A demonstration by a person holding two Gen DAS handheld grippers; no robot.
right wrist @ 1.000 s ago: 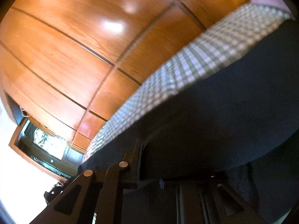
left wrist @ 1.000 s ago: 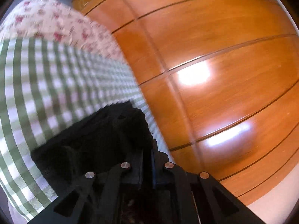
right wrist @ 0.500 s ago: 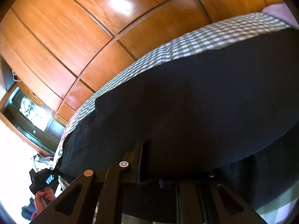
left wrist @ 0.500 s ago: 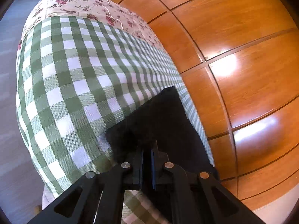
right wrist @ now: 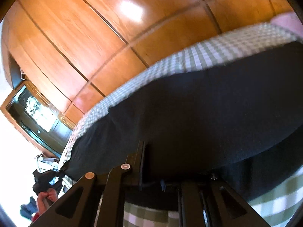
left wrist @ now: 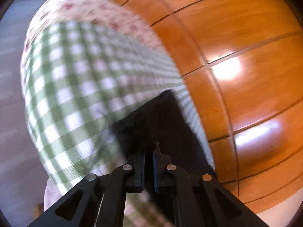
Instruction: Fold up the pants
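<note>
While the left gripper (left wrist: pixel 148 150) points down along the bed, its two jaws stand clenched, almost meeting, with a fold of the black pants (left wrist: pixel 161 121) pinched between the pads. From the left wrist view, the pants run as a dark, narrow strip from the jaws away toward a squared corner. That strip lies on the green-and-white checked bedcover (left wrist: pixel 75 87), close to the bedcover's edge on the side of the wood-panelled wardrobe (left wrist: pixel 246 47). Beyond the checked cloth, a floral bedspread (left wrist: pixel 90 5) covers the far end of the bed; this region is blurred.

Seen in the right wrist view, the pants (right wrist: pixel 198 113) spread as a broad, dark sheet across the middle of the picture and drape over the front of the right gripper (right wrist: pixel 151 162). The left finger (right wrist: pixel 141 160) of this gripper is visible against the cloth; the other finger is covered by fabric. The right gripper's jaws stand narrowly apart, grasping the pants' near edge. A band of the checked bedcover (right wrist: pixel 198 56) shows beyond the far edge of the pants, and more of it shows below the gripper. The wardrobe panels (right wrist: pixel 94 37) fill the upper part of this view. A dark-framed screen (right wrist: pixel 32 111) stands at the left, with a heap of clothes (right wrist: pixel 43 172) below it.
</note>
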